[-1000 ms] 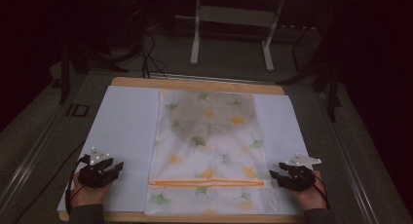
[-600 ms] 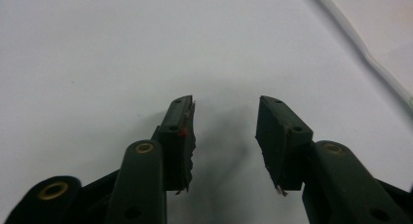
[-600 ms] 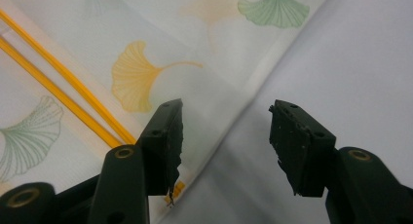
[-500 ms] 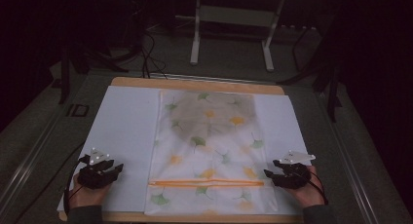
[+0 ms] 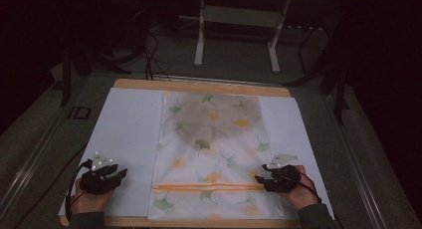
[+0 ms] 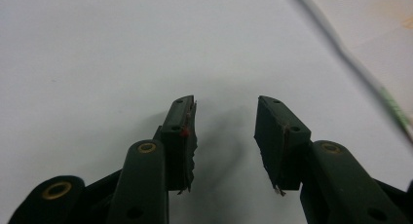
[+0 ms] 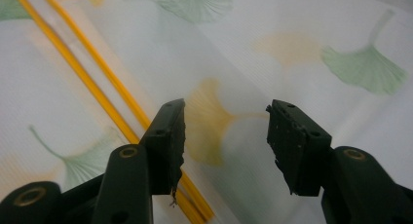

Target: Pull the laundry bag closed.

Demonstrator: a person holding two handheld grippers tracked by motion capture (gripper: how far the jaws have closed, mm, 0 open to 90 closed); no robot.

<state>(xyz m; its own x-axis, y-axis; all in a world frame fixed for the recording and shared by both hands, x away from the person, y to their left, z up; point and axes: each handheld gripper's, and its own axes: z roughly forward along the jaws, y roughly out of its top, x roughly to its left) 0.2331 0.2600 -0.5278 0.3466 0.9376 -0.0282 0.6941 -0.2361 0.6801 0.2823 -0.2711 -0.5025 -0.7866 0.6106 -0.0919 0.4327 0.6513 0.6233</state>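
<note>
While leaf-print cloth (image 5: pixel 214 154) lies flat mid-bench (image 5: pixel 199 84) on white sheet (image 5: pixel 127 139), right tongs (image 5: pixel 259 179) hover wide over its near right edge by orange stripes (image 7: pixel 92 83); left tongs (image 5: pixel 122 173) wide, apart, over sheet left of cloth.

one patterned cloth (image 5: pixel 214 154), two grippers (image 5: pixel 119 173) (image 5: pixel 258 179)

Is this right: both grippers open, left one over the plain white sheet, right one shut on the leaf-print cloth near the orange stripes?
Not quite. The right gripper isn't shut on the cloth: the right gripper view shows its fingers apart, with cloth visible in the gap. The rest holds: the left gripper is open over the plain white sheet, and the orange stripes run beside the right one.
</note>
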